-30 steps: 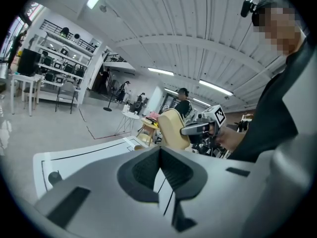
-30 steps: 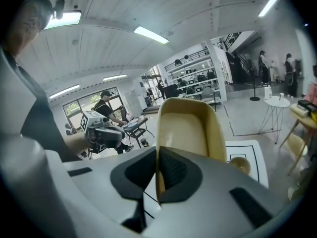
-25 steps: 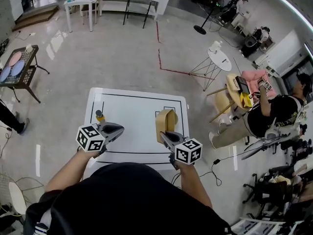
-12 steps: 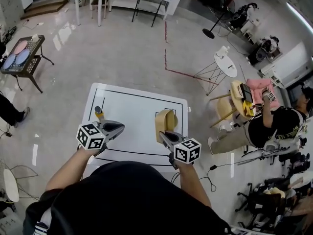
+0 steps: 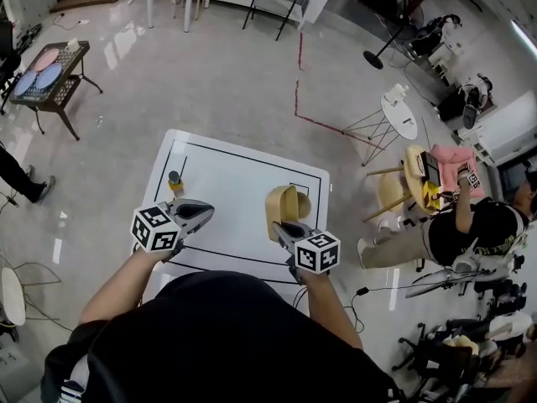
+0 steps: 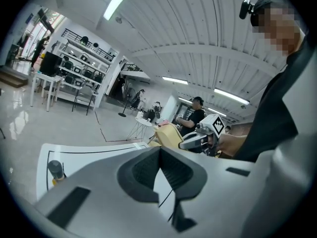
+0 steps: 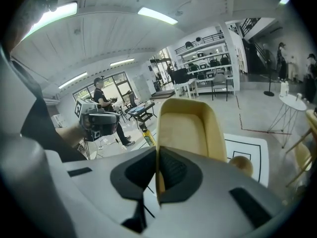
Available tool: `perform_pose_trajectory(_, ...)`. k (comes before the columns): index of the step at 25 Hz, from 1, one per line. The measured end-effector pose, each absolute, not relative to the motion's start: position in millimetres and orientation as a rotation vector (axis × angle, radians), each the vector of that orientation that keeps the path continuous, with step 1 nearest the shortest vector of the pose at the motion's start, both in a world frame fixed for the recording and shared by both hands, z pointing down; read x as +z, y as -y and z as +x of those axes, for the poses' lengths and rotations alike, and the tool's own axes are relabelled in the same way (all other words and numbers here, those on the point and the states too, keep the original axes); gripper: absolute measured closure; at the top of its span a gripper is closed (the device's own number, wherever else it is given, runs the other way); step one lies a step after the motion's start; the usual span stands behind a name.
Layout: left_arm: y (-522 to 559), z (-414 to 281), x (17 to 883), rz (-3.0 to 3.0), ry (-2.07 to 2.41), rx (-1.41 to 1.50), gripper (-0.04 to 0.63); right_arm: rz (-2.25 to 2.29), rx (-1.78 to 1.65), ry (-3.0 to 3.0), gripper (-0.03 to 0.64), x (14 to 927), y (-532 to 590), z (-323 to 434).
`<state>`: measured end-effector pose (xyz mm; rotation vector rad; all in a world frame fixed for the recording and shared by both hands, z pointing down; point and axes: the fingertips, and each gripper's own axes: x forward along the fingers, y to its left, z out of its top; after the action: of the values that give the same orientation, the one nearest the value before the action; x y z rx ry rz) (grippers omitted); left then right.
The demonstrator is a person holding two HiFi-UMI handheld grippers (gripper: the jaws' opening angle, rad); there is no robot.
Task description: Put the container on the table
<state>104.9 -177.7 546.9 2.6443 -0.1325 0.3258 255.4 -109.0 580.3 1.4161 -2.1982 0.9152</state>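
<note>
Glossy floor [image 5: 210,82], round white side table [image 5: 399,112]

Tan container [image 5: 284,210], on edge, over table [image 5: 226,183]

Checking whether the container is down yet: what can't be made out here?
1. Whether the container touches the table: head view, base hidden by its own walls and the right gripper.
2. The round tan thing beside it: right gripper view, partly behind the gripper body; unidentifiable.
3. The bottle's label: too small in every view.
</note>
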Motion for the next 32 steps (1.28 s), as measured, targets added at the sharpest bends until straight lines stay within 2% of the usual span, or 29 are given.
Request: perform_pose_trajectory(32,188.5,82.3,586.0,2.526,0.318,0.354,0.588,1.130,0.924,1.953,0.606,731.4,119.7,267.9)
